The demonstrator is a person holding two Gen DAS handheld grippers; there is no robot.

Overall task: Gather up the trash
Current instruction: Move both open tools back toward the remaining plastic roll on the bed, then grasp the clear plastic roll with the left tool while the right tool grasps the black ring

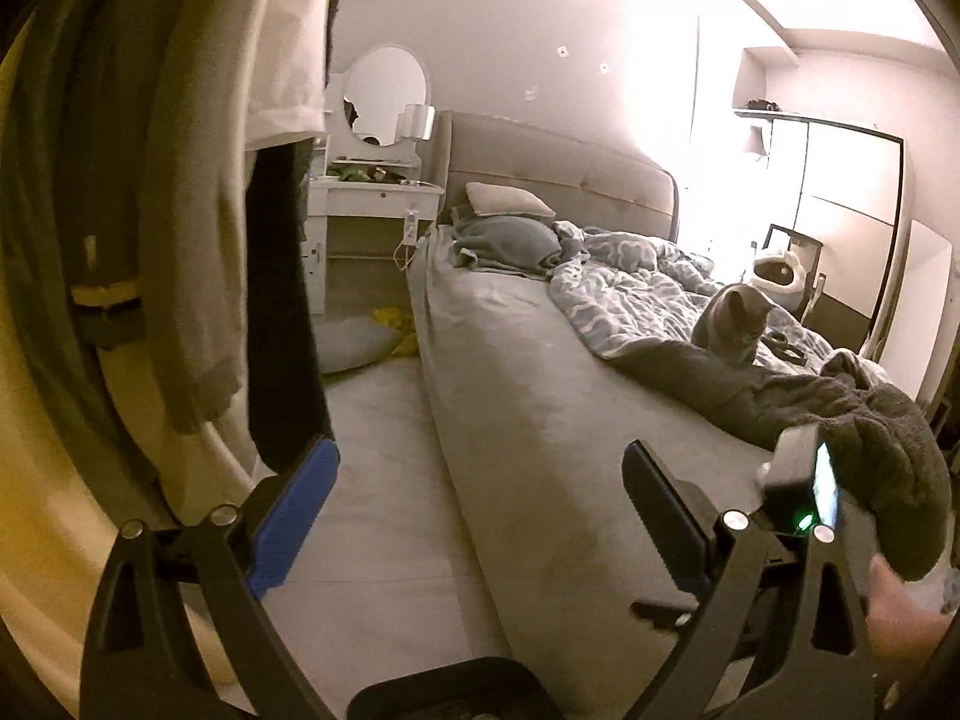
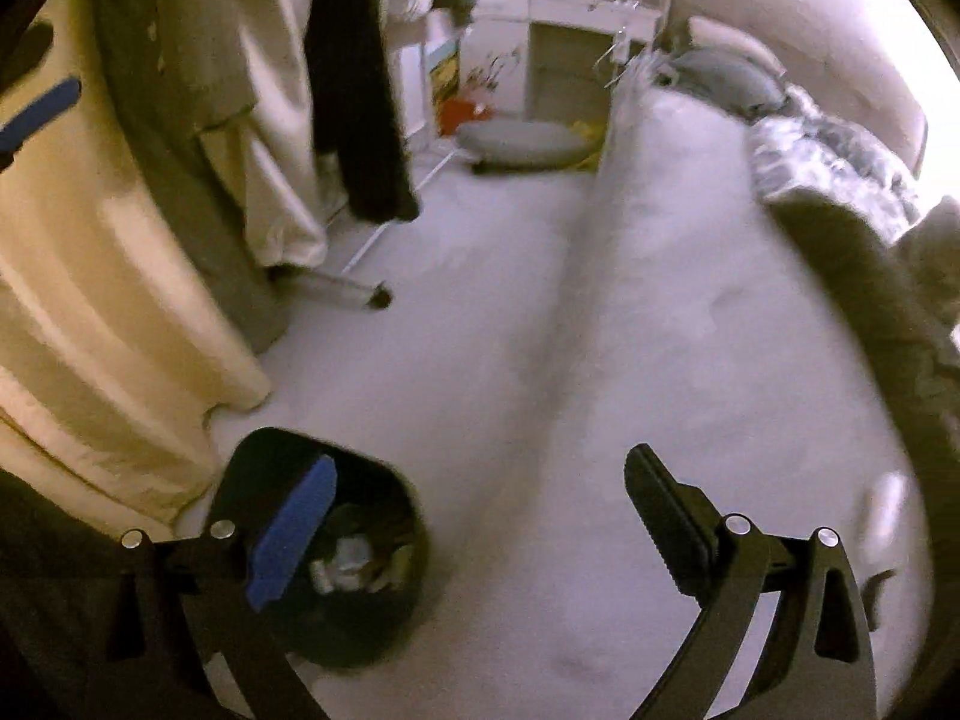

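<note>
Your right claw [image 2: 480, 525] is spread wide with nothing between its fingers, the blue pad on one side and the black ribbed pad on the other. Just beneath the blue pad stands the black trash bin [image 2: 366, 618] on the pale floor [image 2: 480, 360], and crumpled paper trash [image 2: 351, 561] lies inside it. The bin sits close beside the cream curtain [image 2: 90, 300] and near the long side of the bed [image 2: 690, 330]. This view is blurred, so finer detail is hard to tell.

Your left claw [image 1: 477, 531] is also spread wide and holds nothing. It points along the gap between the bed's edge [image 1: 510, 390] and the hanging clothes [image 1: 180, 210]. Only a dark rim of the bin [image 1: 444, 687] shows at the bottom edge of this view, below the fingers. At the right edge your other device [image 1: 804, 486] shows a green light, with your right hand [image 1: 906, 618] under it.

Further out, a gray cat [image 1: 729, 324] sits on the bed, on the rumpled patterned duvet [image 1: 630, 288], with a dark gray blanket [image 1: 840, 408] just in front of it. Beyond the head of the bed stands a white dressing worktop [image 1: 378, 195] with a round mirror [image 1: 387, 93], and a gray cushion [image 1: 354, 342] lies on the floor below it.
</note>
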